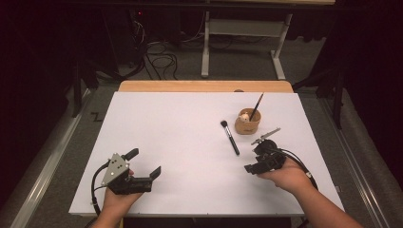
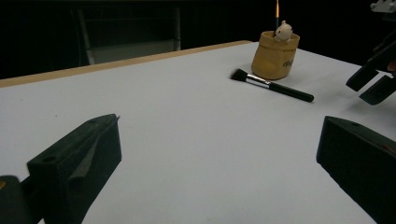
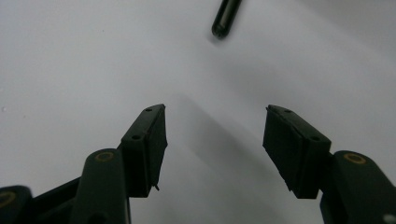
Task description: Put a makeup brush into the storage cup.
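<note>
A black makeup brush (image 1: 229, 137) lies on the white sheet (image 1: 180, 128), bristles toward the far side. Just to its right stands a tan pouch (image 1: 248, 123) with a small pale figure and a thin brush in it. My right gripper (image 1: 252, 157) hovers near the handle end of the makeup brush, jaws partly apart with bare sheet between them; the right gripper view (image 3: 215, 126) shows the handle tip (image 3: 226, 17) ahead. My left gripper (image 1: 144, 163) rests at the near left, open wide and empty. Its own view (image 2: 219, 140) takes in the brush (image 2: 273, 86), the pouch (image 2: 274, 57) and the right gripper (image 2: 372, 80).
A wooden table edge (image 1: 204, 86) shows beyond the sheet. Behind it, on the grey floor, are a white metal frame (image 1: 242, 42) and loose cables (image 1: 159, 57). Dark curtains close both sides.
</note>
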A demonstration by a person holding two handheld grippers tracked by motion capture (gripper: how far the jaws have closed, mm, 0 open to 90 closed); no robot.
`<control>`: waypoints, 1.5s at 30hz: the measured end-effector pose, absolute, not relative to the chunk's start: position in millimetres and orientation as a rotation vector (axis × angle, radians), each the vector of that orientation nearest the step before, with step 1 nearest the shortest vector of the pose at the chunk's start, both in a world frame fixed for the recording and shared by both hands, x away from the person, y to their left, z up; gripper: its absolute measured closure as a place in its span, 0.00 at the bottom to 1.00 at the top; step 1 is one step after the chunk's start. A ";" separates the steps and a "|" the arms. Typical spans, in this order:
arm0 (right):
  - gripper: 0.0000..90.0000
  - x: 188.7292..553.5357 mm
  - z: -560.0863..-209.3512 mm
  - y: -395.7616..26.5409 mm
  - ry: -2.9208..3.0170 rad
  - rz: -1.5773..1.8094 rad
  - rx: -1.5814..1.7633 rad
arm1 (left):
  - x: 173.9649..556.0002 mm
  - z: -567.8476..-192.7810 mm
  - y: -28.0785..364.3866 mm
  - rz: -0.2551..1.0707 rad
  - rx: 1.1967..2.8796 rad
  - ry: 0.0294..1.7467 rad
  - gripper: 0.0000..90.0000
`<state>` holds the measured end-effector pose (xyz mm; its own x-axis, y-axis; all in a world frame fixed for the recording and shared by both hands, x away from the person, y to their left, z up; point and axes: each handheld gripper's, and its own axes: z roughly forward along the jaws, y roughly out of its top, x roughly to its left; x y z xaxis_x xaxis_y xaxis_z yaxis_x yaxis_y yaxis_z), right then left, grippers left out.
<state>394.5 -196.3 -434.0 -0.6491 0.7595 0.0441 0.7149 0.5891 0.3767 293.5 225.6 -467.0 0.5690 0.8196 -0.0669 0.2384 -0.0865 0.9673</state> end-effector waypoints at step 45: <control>0.72 469.1 -440.7 -138.1 2.714 0.382 1.271 | 293.9 -466.0 228.8 0.602 1.616 0.909 0.01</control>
